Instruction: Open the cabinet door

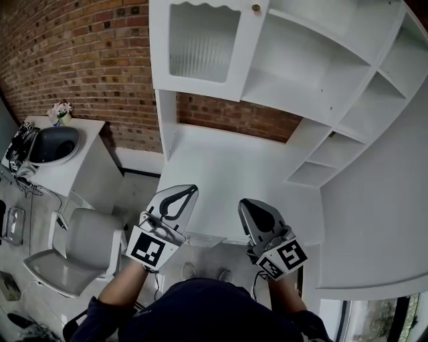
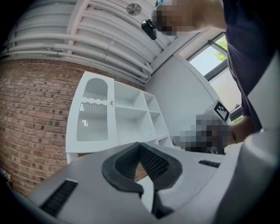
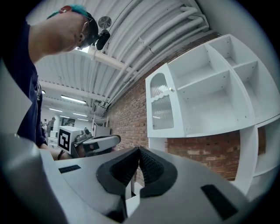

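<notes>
Both tools sit closest, low and side by side: left gripper (image 1: 190, 192) and right gripper (image 1: 246, 204), each with jaws pressed together and nothing between them. My guess is they're shut and parked low simply because nothing's been reached for yet.

Door (image 1: 204, 43) is ahead of and well above both tools, nowhere near either one, and it's closed, with open shelves (image 1: 314, 67) just beside it on the right gripper's side. It stands upright, long axis vertical, ribbed glass face toward the jaws. Knob (image 1: 256, 8) is on the edge next to the shelves, in the upper part. So I'd bet the hinges are on the far edge, and the right gripper has the straighter line to it.
</notes>
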A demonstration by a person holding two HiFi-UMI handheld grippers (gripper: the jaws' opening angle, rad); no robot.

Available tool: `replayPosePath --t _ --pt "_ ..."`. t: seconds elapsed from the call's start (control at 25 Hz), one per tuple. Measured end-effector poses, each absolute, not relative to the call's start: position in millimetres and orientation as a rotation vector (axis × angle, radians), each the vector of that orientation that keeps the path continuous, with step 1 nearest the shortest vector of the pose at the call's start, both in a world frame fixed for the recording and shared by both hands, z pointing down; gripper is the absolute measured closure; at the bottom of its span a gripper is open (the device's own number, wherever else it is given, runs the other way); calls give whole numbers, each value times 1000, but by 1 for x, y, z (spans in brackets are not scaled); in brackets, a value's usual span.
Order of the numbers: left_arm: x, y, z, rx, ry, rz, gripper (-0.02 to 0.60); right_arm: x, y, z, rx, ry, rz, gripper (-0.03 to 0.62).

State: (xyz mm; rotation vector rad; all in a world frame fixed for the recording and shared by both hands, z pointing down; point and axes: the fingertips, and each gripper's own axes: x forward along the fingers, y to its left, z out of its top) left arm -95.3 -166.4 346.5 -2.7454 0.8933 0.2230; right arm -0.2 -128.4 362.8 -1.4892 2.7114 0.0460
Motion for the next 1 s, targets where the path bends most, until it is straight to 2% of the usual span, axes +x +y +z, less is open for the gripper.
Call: replayPosePath --t 0.52,1.0 --pt "-59 -198 329 -2652 915 172 575 30 -166 354 -1392 2718 75 571" --pt "-11 -266 264 -2464 963 131 575 78 -216 324 -1257 2735 150 570"
